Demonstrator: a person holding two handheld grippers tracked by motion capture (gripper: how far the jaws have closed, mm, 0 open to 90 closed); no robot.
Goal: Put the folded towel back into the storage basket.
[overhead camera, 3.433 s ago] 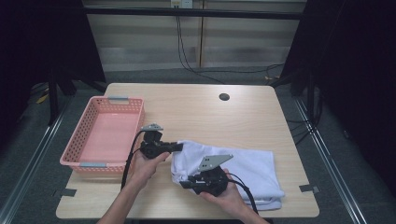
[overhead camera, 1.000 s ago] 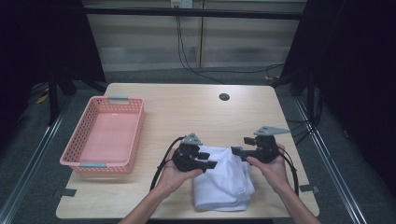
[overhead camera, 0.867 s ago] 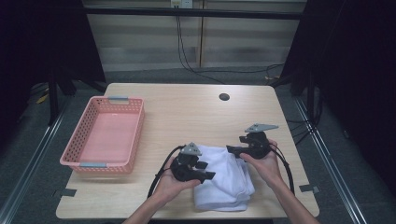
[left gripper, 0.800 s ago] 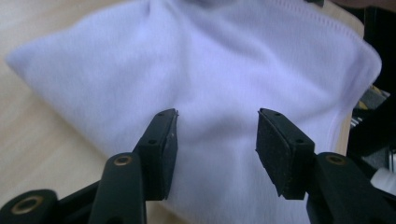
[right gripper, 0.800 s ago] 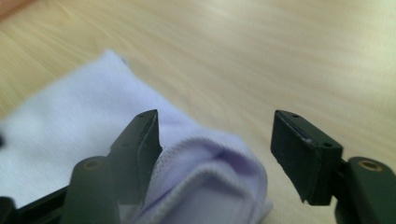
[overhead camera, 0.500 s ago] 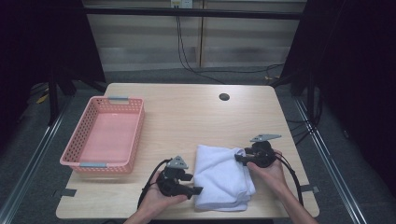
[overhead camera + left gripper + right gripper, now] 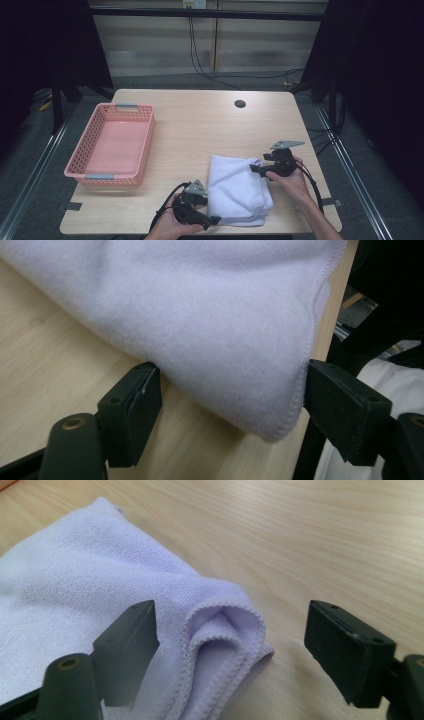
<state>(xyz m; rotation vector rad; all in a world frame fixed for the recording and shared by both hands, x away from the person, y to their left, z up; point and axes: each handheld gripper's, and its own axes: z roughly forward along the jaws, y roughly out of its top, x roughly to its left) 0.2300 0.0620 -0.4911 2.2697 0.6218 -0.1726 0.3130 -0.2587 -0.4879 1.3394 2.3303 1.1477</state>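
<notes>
One pink basket (image 7: 90,176) empty; folded white towel (image 7: 237,192) beside it on table (image 7: 200,125).

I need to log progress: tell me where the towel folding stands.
Done: the white towel lies folded into a thick stack on the table, its layered edges showing in the right gripper view. In hand: the left gripper and right gripper have just opened their jaws, each set open around a towel corner, not pressing it. Left, probably: another fold, or moving it to the empty pink basket.
</notes>
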